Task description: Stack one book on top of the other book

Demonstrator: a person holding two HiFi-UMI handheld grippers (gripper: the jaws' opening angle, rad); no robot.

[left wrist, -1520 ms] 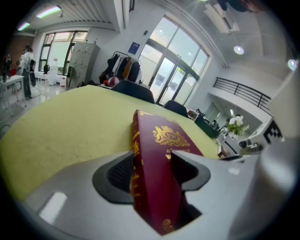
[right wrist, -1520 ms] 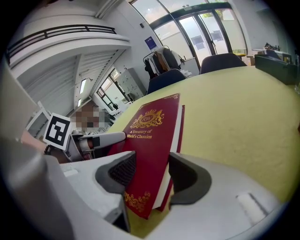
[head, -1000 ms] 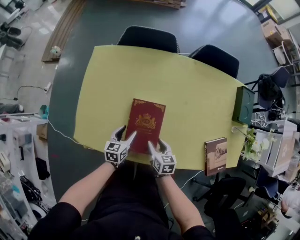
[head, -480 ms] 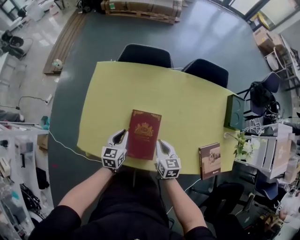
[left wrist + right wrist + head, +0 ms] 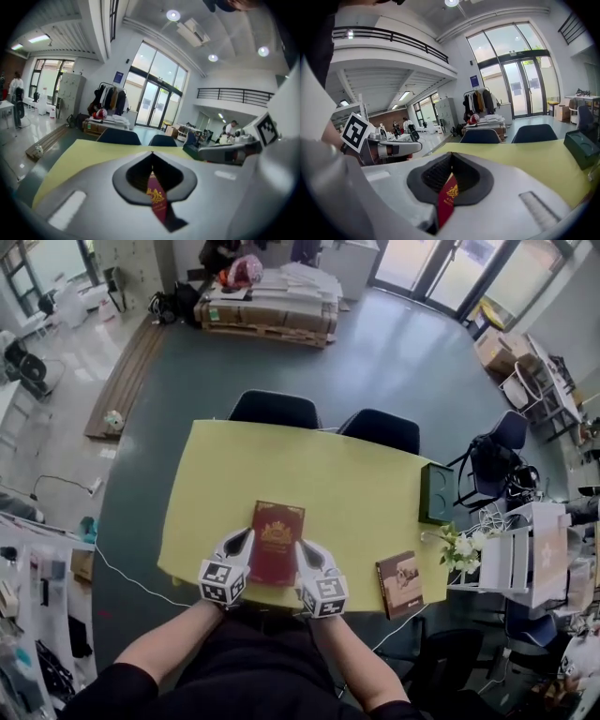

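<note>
The red book [image 5: 277,542] with a gold crest lies flat near the front edge of the yellow table [image 5: 356,479]. My left gripper [image 5: 244,538] hangs over its left side and my right gripper [image 5: 305,549] over its right side. Both have just been closing and are now shut with nothing between them. In the left gripper view the jaws [image 5: 151,154] meet, and the red book [image 5: 157,199] shows as a sliver through the slit below. The right gripper view shows the same: gripper [image 5: 451,157], red book [image 5: 446,199]. A brown book [image 5: 400,584] lies at the front right edge.
A dark green box [image 5: 436,493] stands at the table's right edge, with white flowers [image 5: 461,549] beside it. Two dark chairs [image 5: 275,409] [image 5: 380,429] stand at the far side. Shelves and clutter line the floor at left and right.
Both grippers stood open at the red book's near corners and are now shut. Hands and camera have risen, so the table looks smaller. The red book has stayed on the table.
</note>
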